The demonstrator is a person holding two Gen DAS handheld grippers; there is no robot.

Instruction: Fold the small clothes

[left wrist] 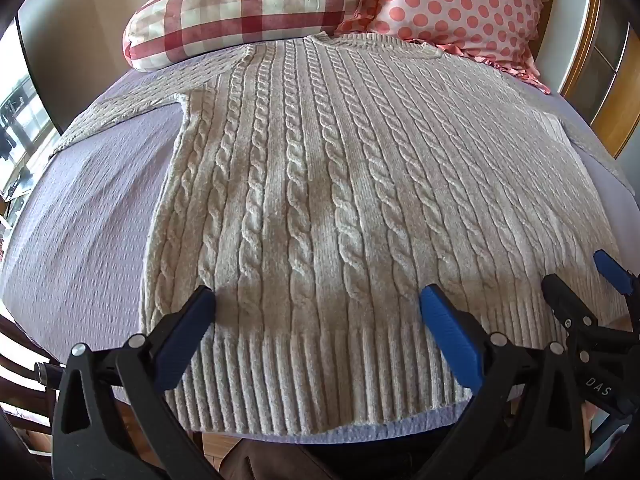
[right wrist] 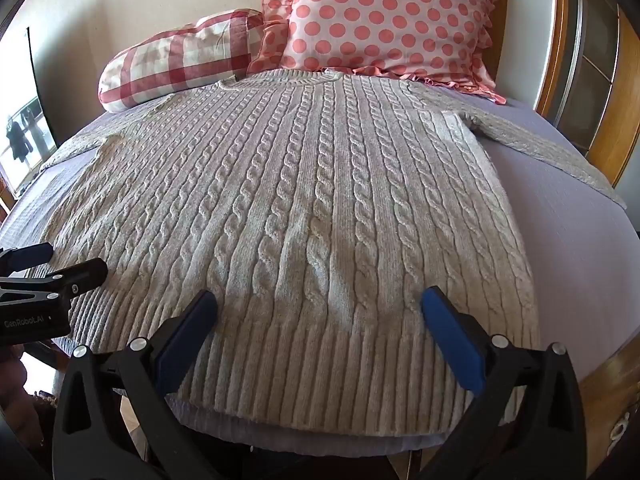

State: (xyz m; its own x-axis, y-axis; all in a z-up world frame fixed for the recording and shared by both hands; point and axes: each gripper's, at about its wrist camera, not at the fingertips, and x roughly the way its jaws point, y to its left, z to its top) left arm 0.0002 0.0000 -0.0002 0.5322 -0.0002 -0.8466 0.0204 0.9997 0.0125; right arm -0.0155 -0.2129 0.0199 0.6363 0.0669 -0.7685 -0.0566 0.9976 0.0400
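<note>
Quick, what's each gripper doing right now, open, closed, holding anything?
Left gripper: open, holding nothing, above the sweater hem.
Right gripper: open, holding nothing, also above the hem.

Sweater [left wrist: 320,200] cream, cable-knit with ribbed hem; bed sheet [left wrist: 92,216] pale lilac, finely textured; bolster pillow [left wrist: 240,12] red-and-white check; square pillow [right wrist: 396,16] pink with coral polka dots, ruffled edge; gripper fingers [left wrist: 452,336] blue on black frames; headboard [right wrist: 624,92] orange-brown wood.
</note>
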